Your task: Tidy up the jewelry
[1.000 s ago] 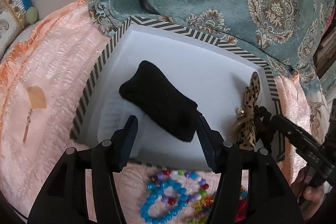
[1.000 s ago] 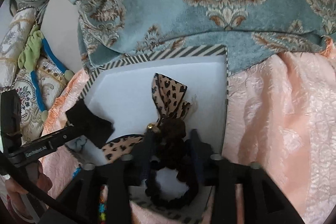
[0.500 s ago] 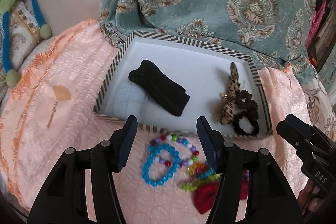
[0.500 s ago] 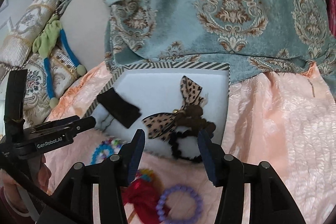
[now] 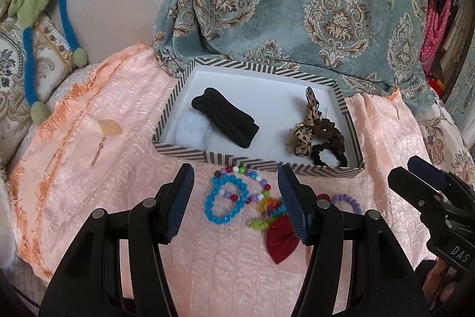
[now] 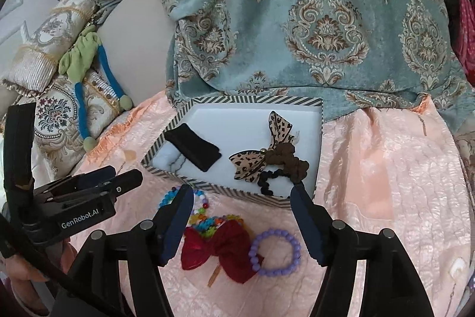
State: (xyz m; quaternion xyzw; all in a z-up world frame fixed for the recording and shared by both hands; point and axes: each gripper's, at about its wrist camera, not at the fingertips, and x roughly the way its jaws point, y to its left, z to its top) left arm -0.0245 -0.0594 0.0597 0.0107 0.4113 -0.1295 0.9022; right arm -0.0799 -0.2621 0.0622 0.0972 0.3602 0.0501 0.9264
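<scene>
A striped-rim white box (image 5: 261,164) (image 6: 207,188) holds a black headband (image 5: 225,116) (image 6: 193,146), a leopard bow (image 5: 305,127) (image 6: 252,162), a brown scrunchie (image 5: 329,134) (image 6: 288,161) and a black hair tie (image 5: 329,155) (image 6: 268,183). In front of it lie a blue bead bracelet (image 5: 225,199), a multicolour bracelet (image 5: 255,180), a red bow (image 6: 222,250) (image 5: 282,242) and a purple bracelet (image 6: 274,253) (image 5: 348,201). My left gripper (image 5: 236,204) is open above the bracelets. My right gripper (image 6: 242,223) is open above the red bow.
Everything rests on a peach quilted cloth (image 5: 98,168). A teal patterned throw (image 5: 297,5) hangs behind the box. Patterned cushions with a green and blue cord (image 5: 44,20) lie at the left. A small earring (image 5: 104,135) lies on the cloth left of the box.
Both grippers have pulled back from the box and are open. The right one has let go of the scrunchie and leopard bow, which now lie in the box.
</scene>
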